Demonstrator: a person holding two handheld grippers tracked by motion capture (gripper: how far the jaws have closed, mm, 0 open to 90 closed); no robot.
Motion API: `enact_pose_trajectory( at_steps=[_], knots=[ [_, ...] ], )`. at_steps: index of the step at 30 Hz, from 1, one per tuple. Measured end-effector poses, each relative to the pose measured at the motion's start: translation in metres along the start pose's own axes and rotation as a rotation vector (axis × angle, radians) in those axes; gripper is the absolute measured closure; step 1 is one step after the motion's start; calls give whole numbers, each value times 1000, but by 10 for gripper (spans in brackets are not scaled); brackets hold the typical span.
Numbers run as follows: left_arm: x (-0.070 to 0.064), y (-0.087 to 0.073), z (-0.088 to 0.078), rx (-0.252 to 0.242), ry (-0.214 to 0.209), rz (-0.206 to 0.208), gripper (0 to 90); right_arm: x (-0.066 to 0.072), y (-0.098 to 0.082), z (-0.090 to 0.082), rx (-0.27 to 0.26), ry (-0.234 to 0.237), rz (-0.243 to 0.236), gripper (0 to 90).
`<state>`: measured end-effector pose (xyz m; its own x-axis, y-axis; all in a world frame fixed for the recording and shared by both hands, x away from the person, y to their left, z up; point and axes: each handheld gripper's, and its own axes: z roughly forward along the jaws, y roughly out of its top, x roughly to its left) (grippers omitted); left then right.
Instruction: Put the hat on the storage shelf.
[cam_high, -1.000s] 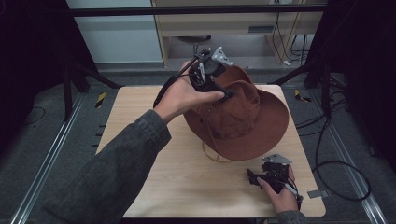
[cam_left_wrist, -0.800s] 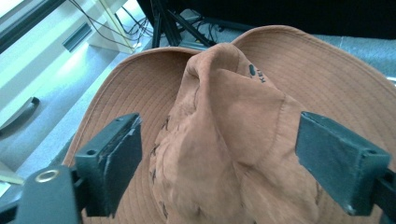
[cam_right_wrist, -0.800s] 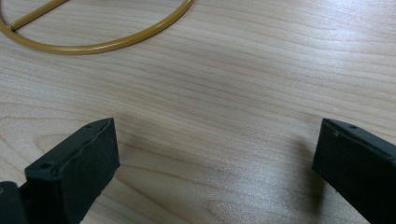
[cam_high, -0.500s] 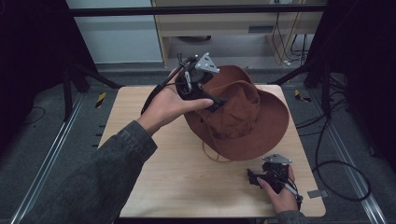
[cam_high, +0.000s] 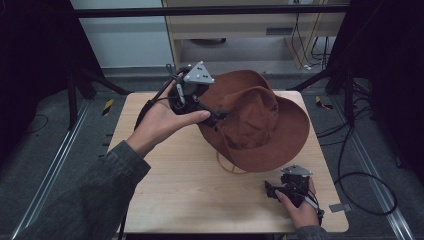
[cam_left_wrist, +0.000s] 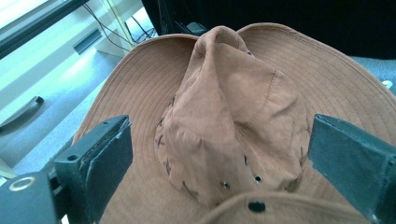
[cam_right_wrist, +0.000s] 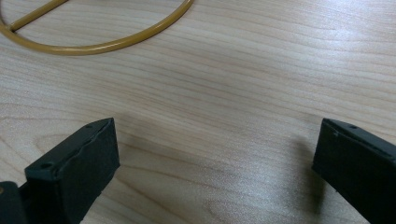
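A brown wide-brimmed hat (cam_high: 260, 125) lies on the wooden table (cam_high: 190, 190), its creased crown (cam_left_wrist: 224, 116) up. A person's left hand holds my left gripper (cam_high: 222, 116) at the hat's left side, pointing at the crown. Its jaws have just been opening and now stand open, wide apart, with the crown ahead of them and untouched (cam_left_wrist: 219, 135). Near the table's front right, my right gripper (cam_high: 270, 190) rests in the other hand, open over bare wood (cam_right_wrist: 217, 144). The hat's tan cord (cam_right_wrist: 93, 46) loops on the table in front of it.
The cord loop (cam_high: 227, 167) hangs from the brim's near edge toward the table's middle. Black stand legs and cables lie on the floor around the table. A light cabinet stands behind it.
The left hand and its gripper have drawn leftward off the hat's crown to its left side, and the jaws have opened wider. The right gripper has stayed put.
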<state>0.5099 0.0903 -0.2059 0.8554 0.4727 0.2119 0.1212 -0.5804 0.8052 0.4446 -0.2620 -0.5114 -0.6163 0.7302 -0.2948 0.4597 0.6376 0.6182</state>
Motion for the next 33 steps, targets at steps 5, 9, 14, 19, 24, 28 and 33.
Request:
enact_pose_trajectory(
  at_steps=[5, 9, 14, 19, 24, 28, 33],
  knots=[
    [-1, -12, -17, -6, 10, -1, 56, 0, 0, 0, 0, 1, 0, 4],
    [0, -27, -28, -13, 19, -15, 52, 0, 0, 0, 0, 4, 1, 5],
    [0, -48, -37, -23, 25, -41, 51, 0, 0, 0, 1, 3, 0, 5],
    [-5, -72, -43, -25, 31, -56, 51, 0, 0, 0, 1, 3, 0, 4],
    [-10, -97, -47, -29, 40, -72, 52, 0, 0, 0, 1, 3, -1, 5],
    [-14, -117, -47, -18, 49, -79, 51, 1, 0, 0, 1, 3, 0, 4],
    [-14, -146, -38, -1, 59, -116, 51, 1, 0, -1, 1, 3, 0, 5]
  ],
)
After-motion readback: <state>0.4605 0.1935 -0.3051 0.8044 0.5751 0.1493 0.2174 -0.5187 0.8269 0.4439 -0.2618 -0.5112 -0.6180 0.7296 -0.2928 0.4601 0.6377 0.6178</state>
